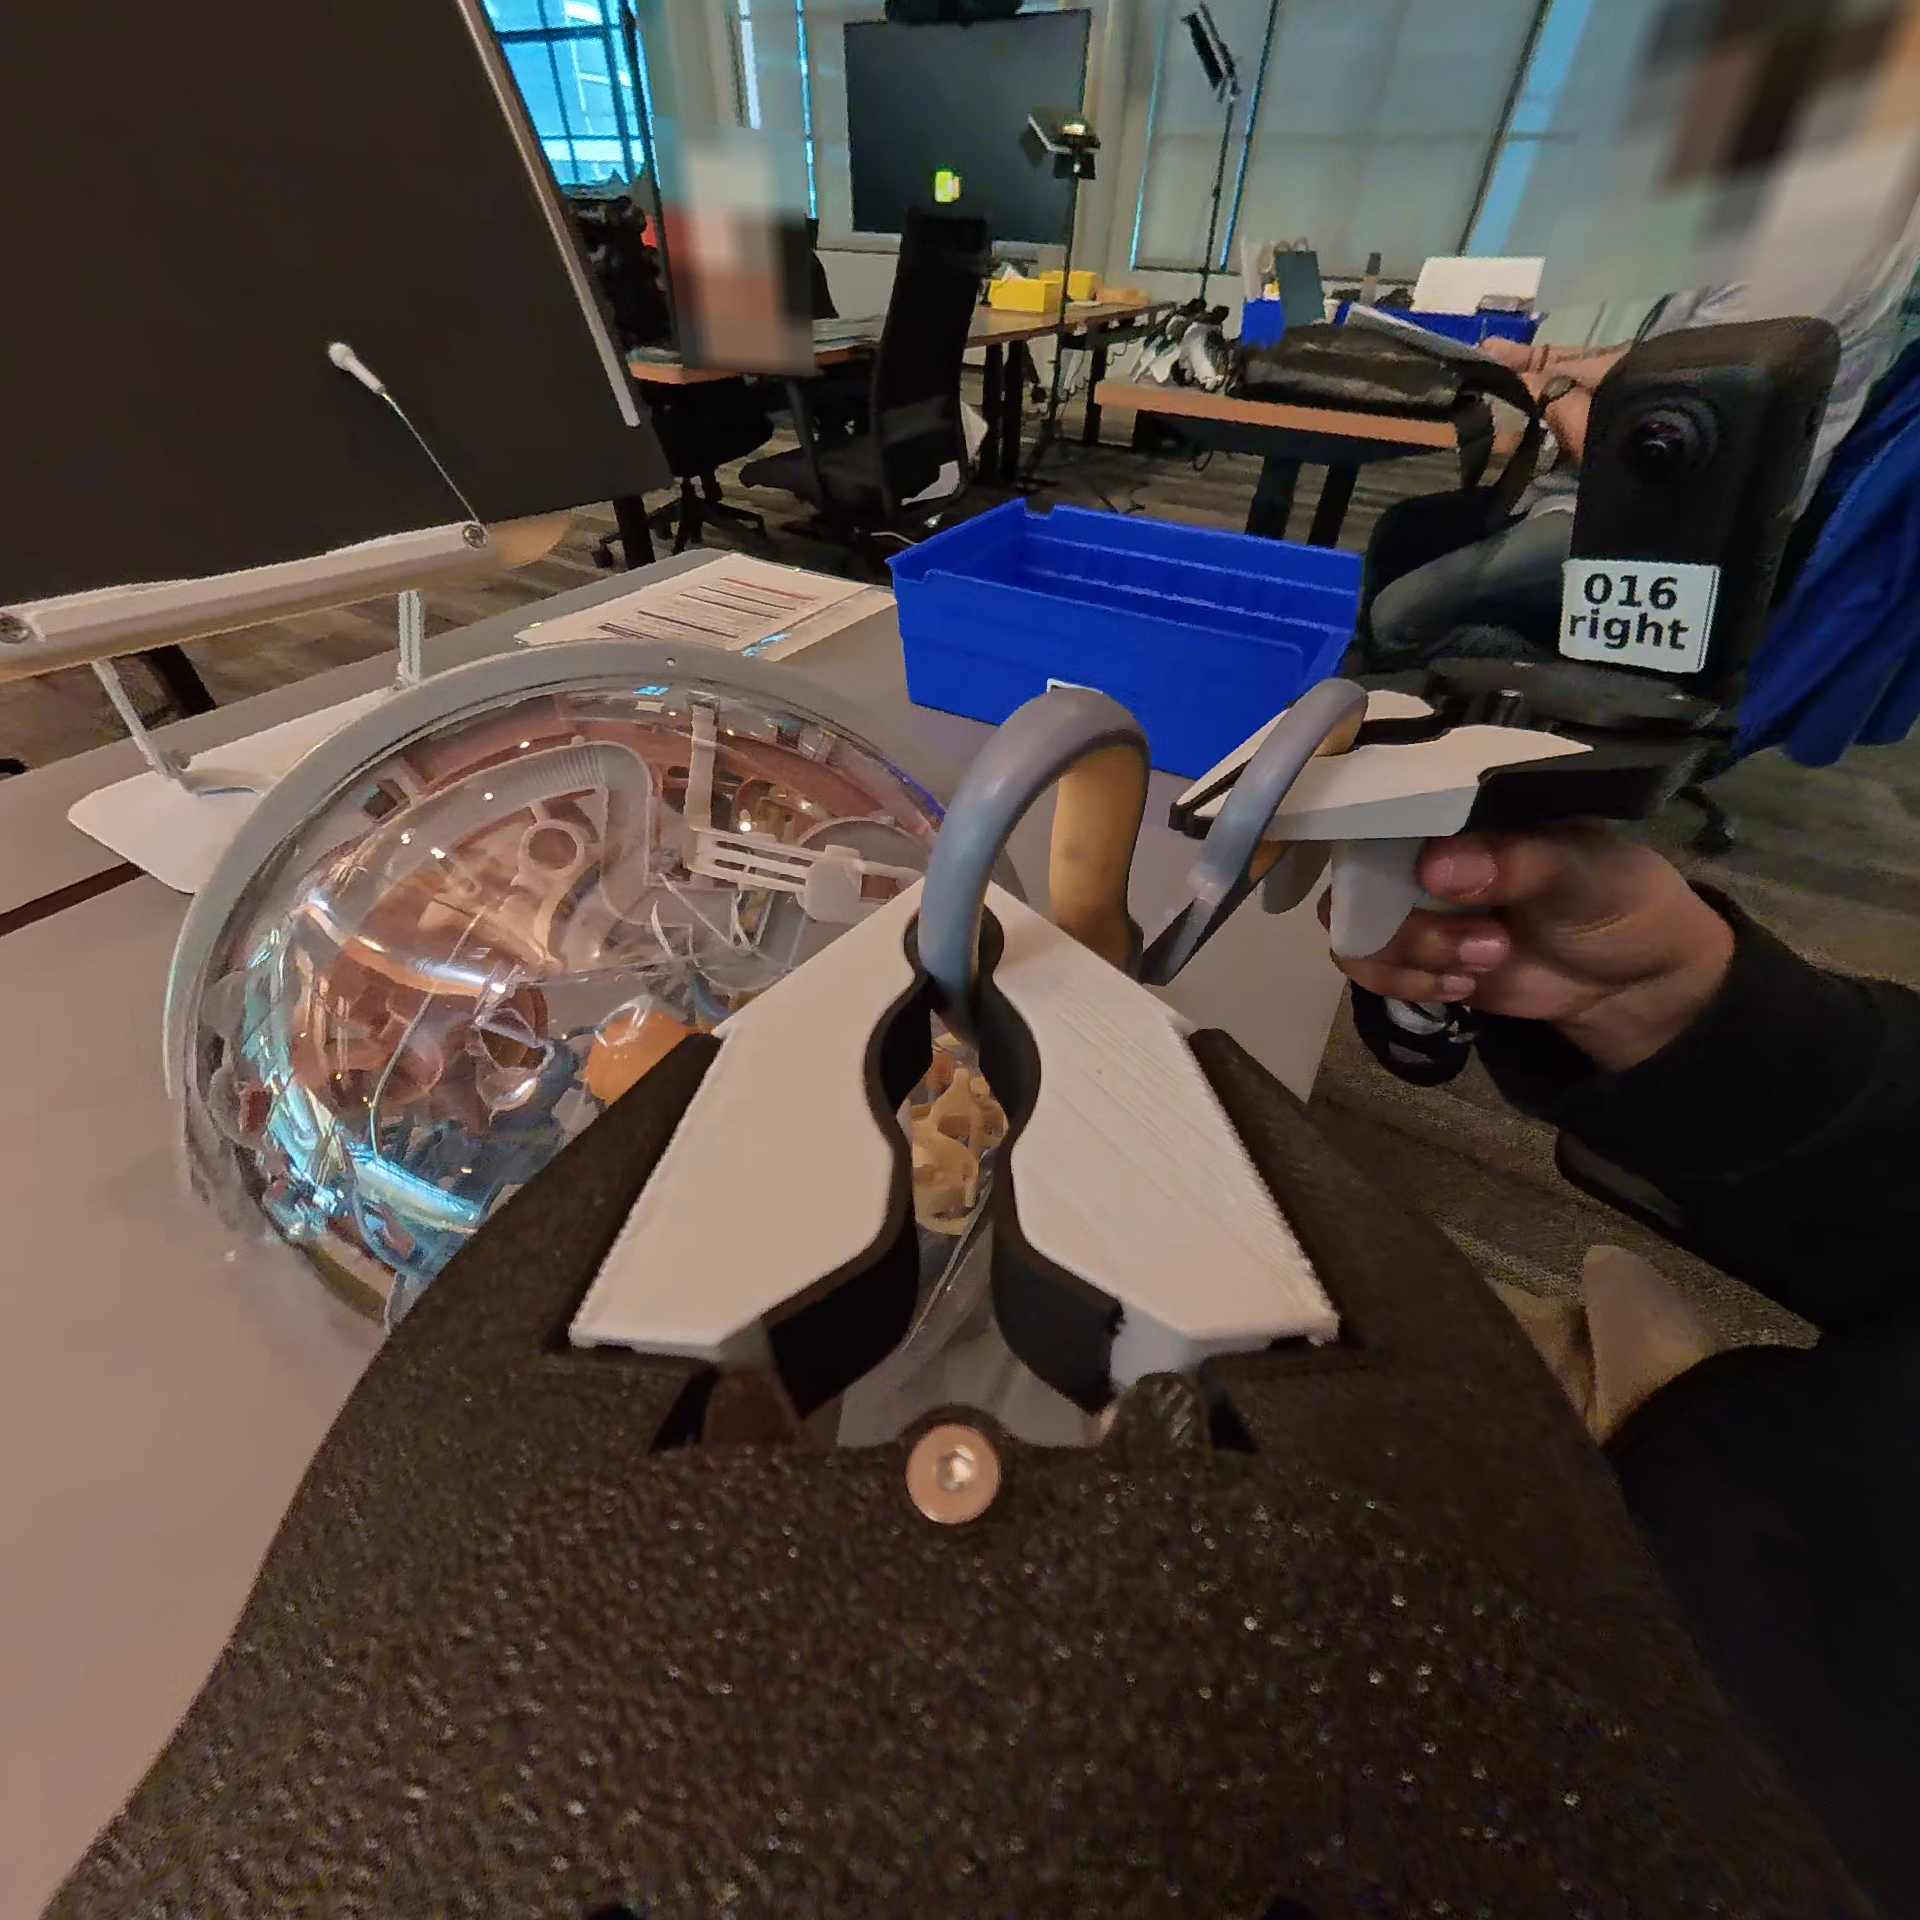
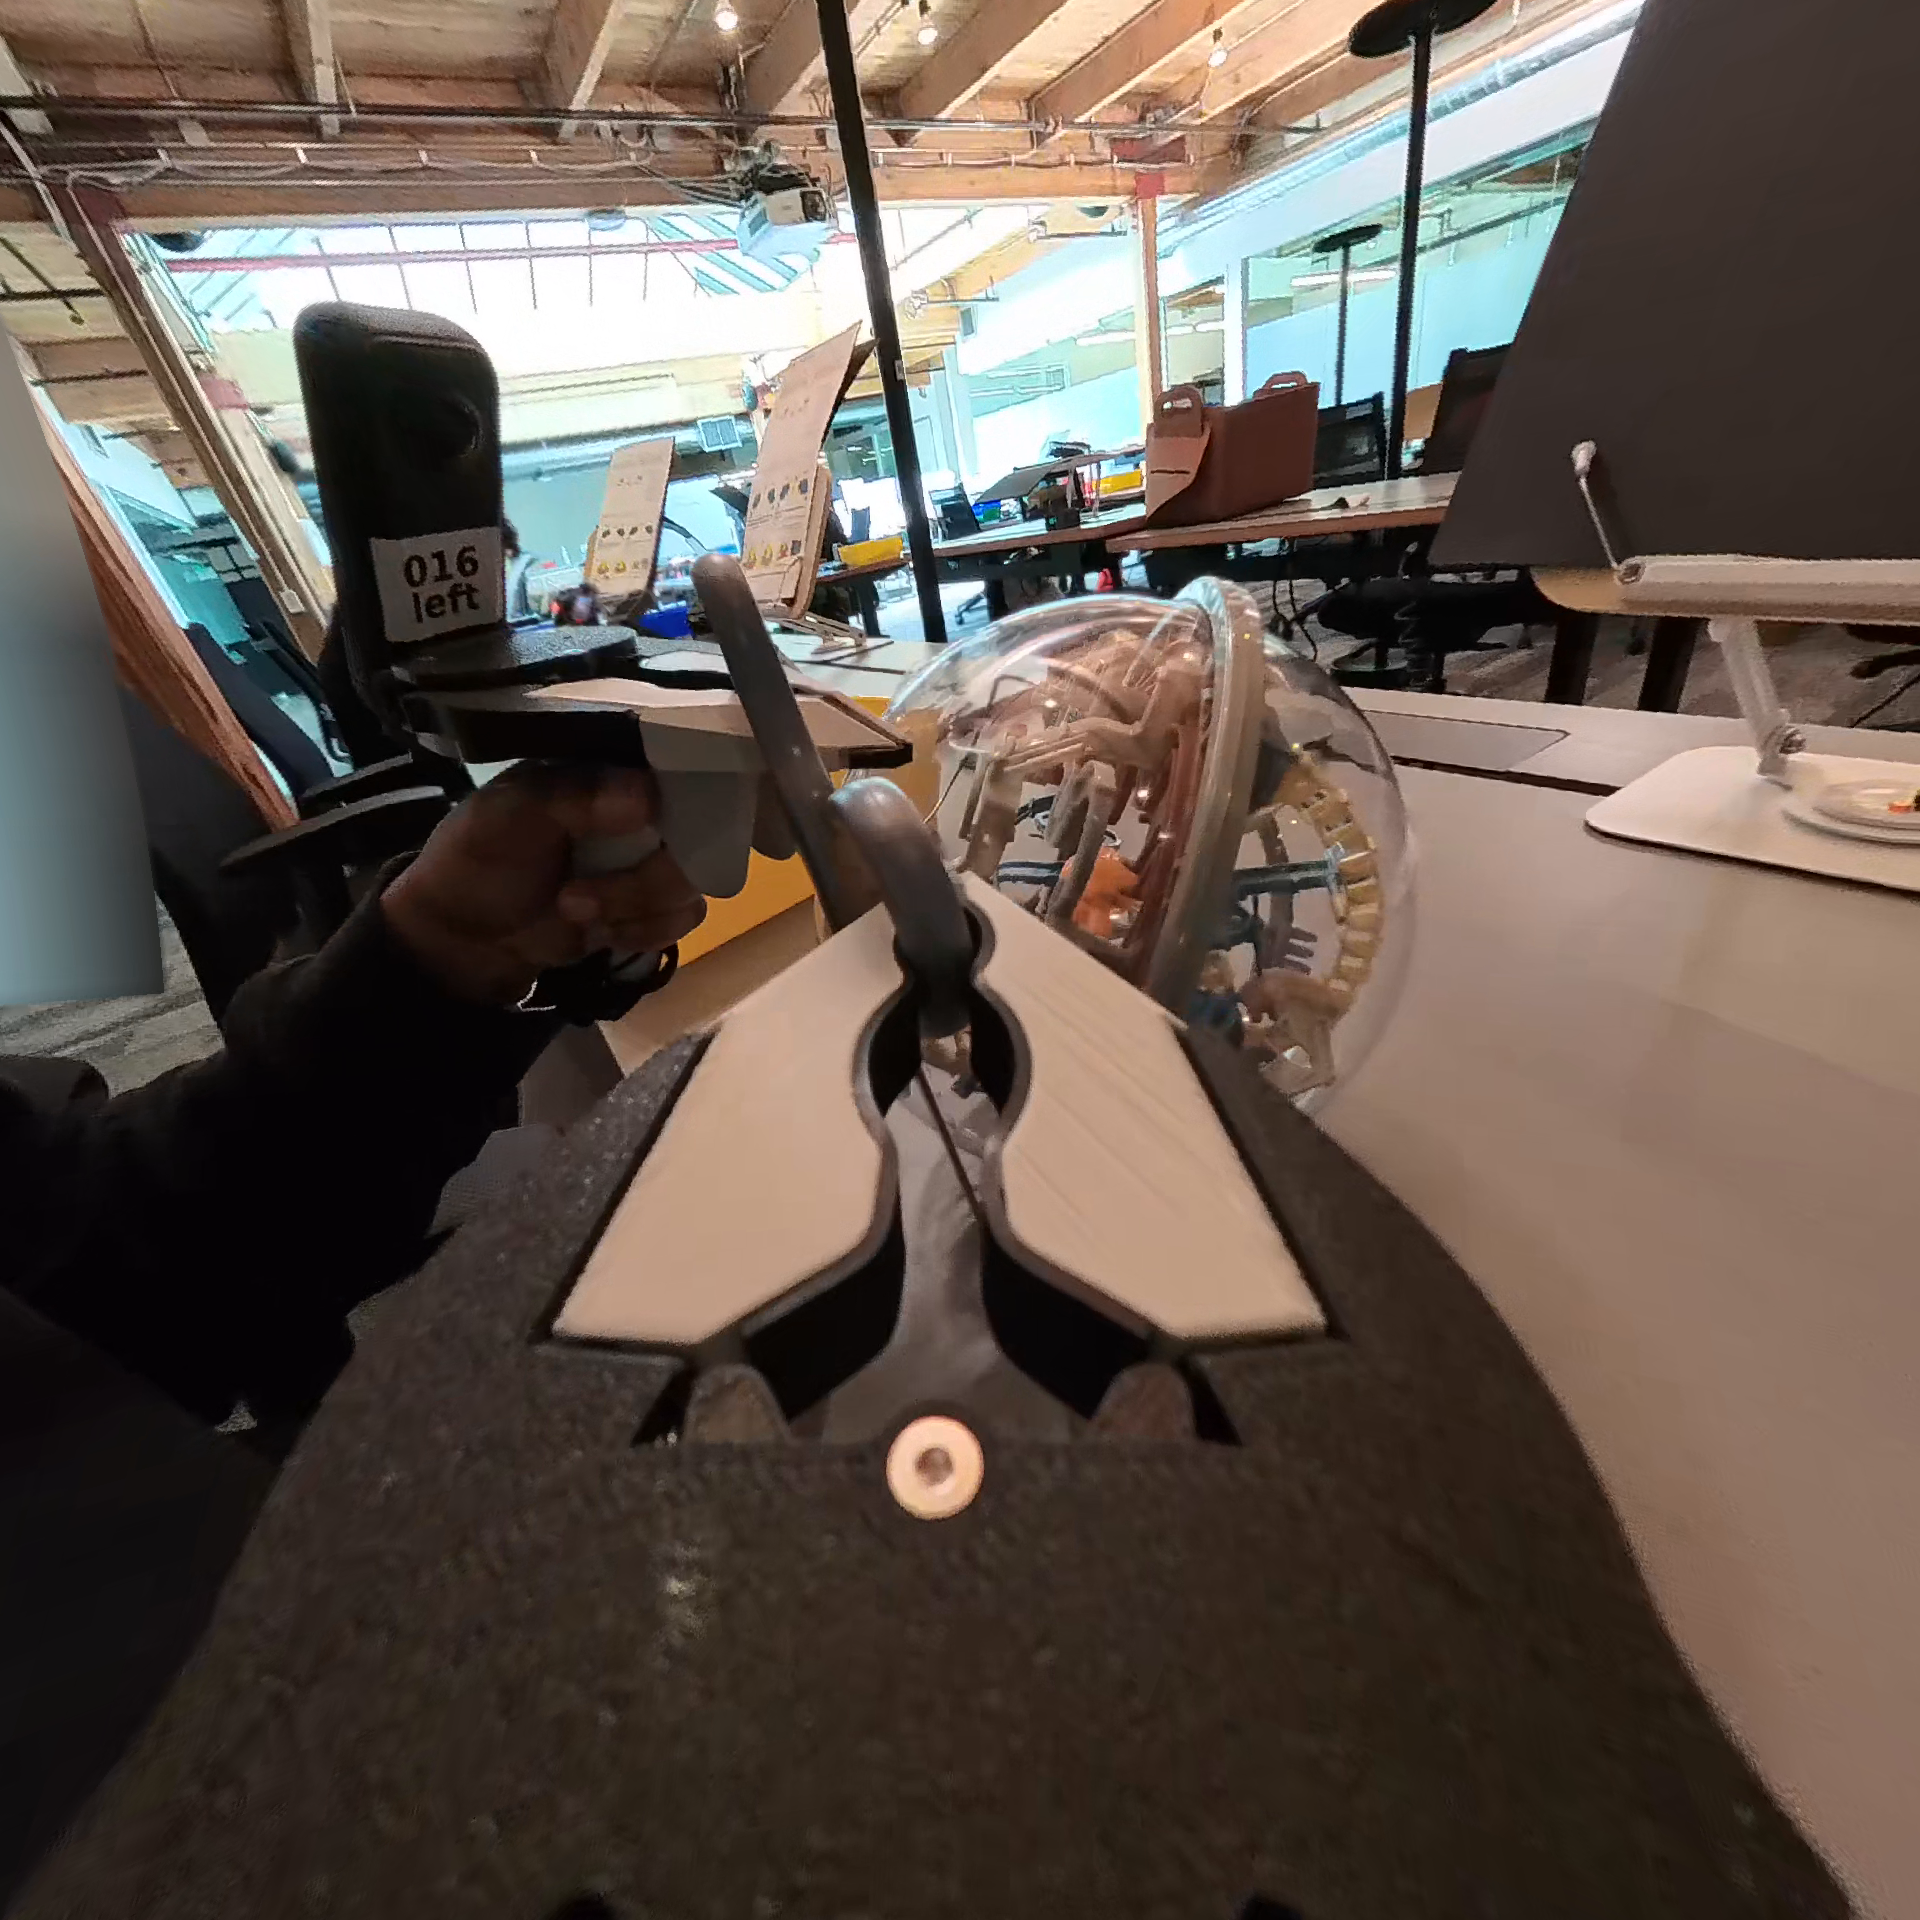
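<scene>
I am in a large open-plan office that doubles as a lab. Long desks (image 1: 1278, 416) and black swivel chairs (image 1: 914, 384) stand in rows behind my worktop (image 2: 1662, 1091), with a big dark wall screen (image 1: 966, 125) and tall windows (image 1: 1351, 125) beyond. Overhead run bare timber beams (image 2: 1091, 62) and pipes. Blue parts bins (image 1: 1122, 623), light stands (image 1: 1065, 312) and a ceiling projector (image 2: 784, 213) point to experimental work.

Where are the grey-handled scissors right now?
The scissors hang above the table edge, one handle loop pinched by the left gripper, the other by the right gripper, just beside the clear maze ball.
</scene>
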`<state>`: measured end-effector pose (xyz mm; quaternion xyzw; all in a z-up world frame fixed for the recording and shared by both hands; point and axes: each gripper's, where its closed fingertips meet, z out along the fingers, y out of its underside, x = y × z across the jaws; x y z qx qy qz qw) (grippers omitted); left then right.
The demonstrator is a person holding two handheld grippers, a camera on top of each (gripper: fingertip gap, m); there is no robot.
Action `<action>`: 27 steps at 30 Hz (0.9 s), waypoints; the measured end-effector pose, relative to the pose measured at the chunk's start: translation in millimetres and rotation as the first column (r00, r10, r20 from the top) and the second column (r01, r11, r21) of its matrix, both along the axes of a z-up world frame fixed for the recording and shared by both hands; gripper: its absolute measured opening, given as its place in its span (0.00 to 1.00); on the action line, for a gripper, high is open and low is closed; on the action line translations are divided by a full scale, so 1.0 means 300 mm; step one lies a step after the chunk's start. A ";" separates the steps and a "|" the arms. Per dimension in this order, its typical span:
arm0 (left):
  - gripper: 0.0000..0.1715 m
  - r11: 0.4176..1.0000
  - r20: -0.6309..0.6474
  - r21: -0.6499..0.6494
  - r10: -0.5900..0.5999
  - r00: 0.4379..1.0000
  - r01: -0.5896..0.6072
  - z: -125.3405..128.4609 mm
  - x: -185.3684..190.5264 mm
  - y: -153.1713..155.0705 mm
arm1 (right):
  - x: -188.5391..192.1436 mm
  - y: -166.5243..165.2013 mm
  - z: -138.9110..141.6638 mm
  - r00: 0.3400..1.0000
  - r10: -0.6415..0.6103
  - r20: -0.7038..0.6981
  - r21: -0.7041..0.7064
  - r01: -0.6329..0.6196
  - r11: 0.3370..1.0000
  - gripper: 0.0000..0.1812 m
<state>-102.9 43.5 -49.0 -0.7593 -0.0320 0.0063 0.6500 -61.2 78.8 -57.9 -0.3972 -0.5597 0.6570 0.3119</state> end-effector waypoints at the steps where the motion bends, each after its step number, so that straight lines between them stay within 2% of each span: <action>1: 0.00 1.000 -0.003 0.001 0.003 1.000 -0.003 -0.001 -0.001 0.000 | -0.001 -0.001 -0.003 1.000 0.005 0.001 -0.006 -0.005 1.000 0.00; 11: 0.00 0.999 -0.059 -0.005 0.032 0.998 -0.033 -0.011 0.010 0.019 | -0.022 0.004 -0.049 0.999 0.022 0.036 -0.028 -0.021 0.999 0.00; 16: 0.00 1.000 -0.041 -0.008 0.023 0.999 -0.023 -0.010 0.014 0.022 | -0.023 -0.007 -0.045 0.999 0.015 0.031 0.000 -0.015 1.000 0.00; 21: 0.00 0.999 -0.091 -0.015 0.028 0.995 -0.029 -0.002 0.034 0.032 | -0.024 -0.024 -0.034 1.000 0.006 0.011 0.016 -0.006 1.000 0.00; 27: 0.00 1.000 -0.088 -0.022 0.020 0.996 -0.022 -0.003 0.029 0.026 | -0.033 -0.038 -0.028 1.000 -0.001 0.003 0.015 0.001 1.000 0.00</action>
